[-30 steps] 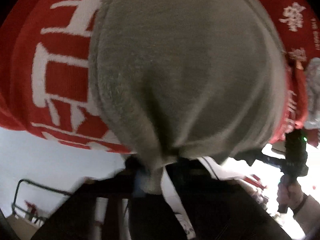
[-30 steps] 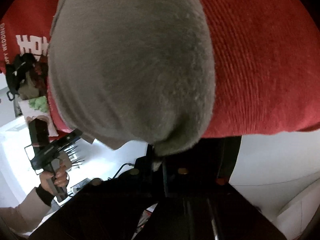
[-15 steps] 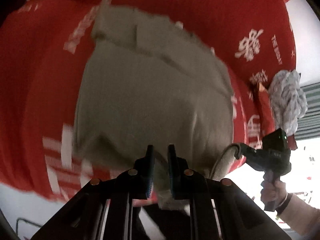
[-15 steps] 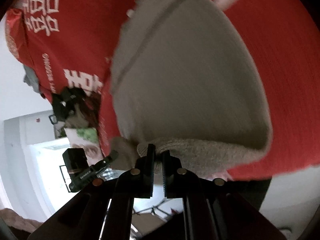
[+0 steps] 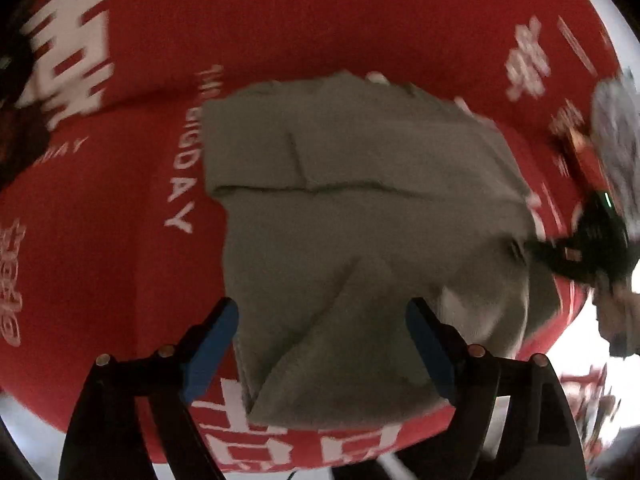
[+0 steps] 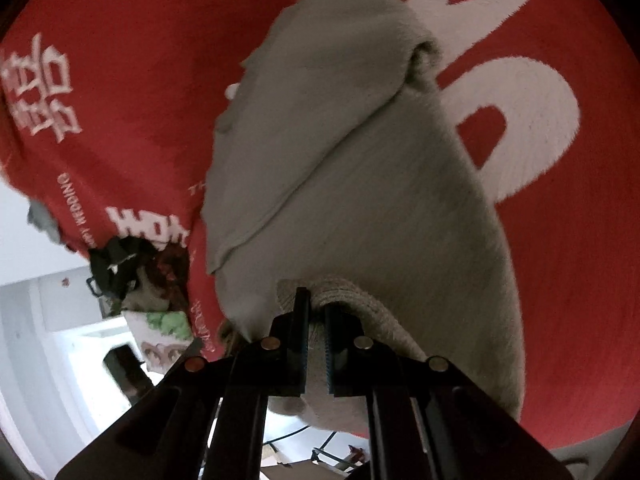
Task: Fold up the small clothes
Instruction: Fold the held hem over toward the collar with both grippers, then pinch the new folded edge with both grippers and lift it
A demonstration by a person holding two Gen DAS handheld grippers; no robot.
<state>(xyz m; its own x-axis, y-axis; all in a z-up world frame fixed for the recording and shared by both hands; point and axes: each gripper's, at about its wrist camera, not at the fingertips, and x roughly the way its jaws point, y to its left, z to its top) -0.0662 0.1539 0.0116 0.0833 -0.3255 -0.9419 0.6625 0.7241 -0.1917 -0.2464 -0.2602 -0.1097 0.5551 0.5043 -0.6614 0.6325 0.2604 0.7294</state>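
Observation:
A small grey knit garment [image 5: 360,220] lies folded on a red cloth with white lettering [image 5: 100,240]. My left gripper [image 5: 322,344] is open, its blue-padded fingers spread either side of the garment's near edge, holding nothing. In the right wrist view the same garment [image 6: 340,160] stretches away from me, and my right gripper [image 6: 316,320] is shut on its near ribbed hem. The right gripper also shows in the left wrist view [image 5: 592,248], at the garment's right edge.
The red cloth [image 6: 580,260] covers the work surface and ends close to me in both views. A pile of dark and green things [image 6: 136,280] sits beyond its left corner. A grey-white bundle [image 5: 616,136] lies at the far right.
The garment was held up, hanging in front of both cameras; now it lies folded on the red cloth. My left gripper has let go and opened wide. The right stays shut on the hem.

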